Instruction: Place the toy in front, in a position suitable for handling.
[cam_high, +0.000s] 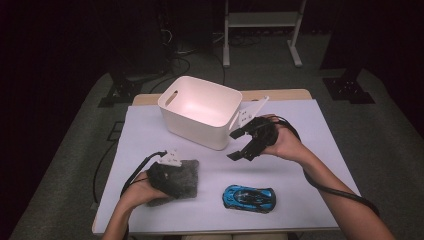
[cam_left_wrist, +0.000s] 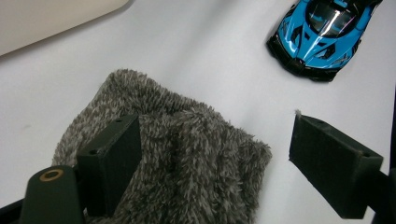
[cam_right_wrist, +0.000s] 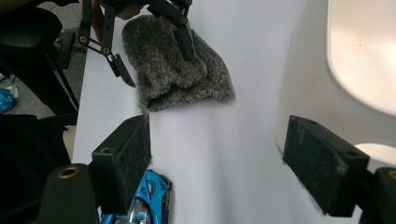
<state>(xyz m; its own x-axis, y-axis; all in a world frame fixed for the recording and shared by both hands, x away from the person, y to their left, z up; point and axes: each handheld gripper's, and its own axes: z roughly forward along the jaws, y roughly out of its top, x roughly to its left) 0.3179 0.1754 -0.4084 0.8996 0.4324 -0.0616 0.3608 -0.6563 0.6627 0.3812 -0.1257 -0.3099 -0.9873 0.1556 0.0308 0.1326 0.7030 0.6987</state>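
Grey fuzzy cloth (cam_high: 176, 181) lies lengthwise away from person; L gripper (cam_left_wrist: 205, 158) open astride.

Dark room, grey carpet (cam_high: 395, 150)

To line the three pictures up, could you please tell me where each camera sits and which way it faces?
High view: above the person's side, looking forward and down on the table; both forearms, left gripper and right gripper show.
Left gripper view: rides that gripper, looking down between open jaws at the grey furry cloth.
Right gripper view: looks between its open jaws across the table toward the cloth and left gripper.
All three share the cloth, blue toy car and white bin.
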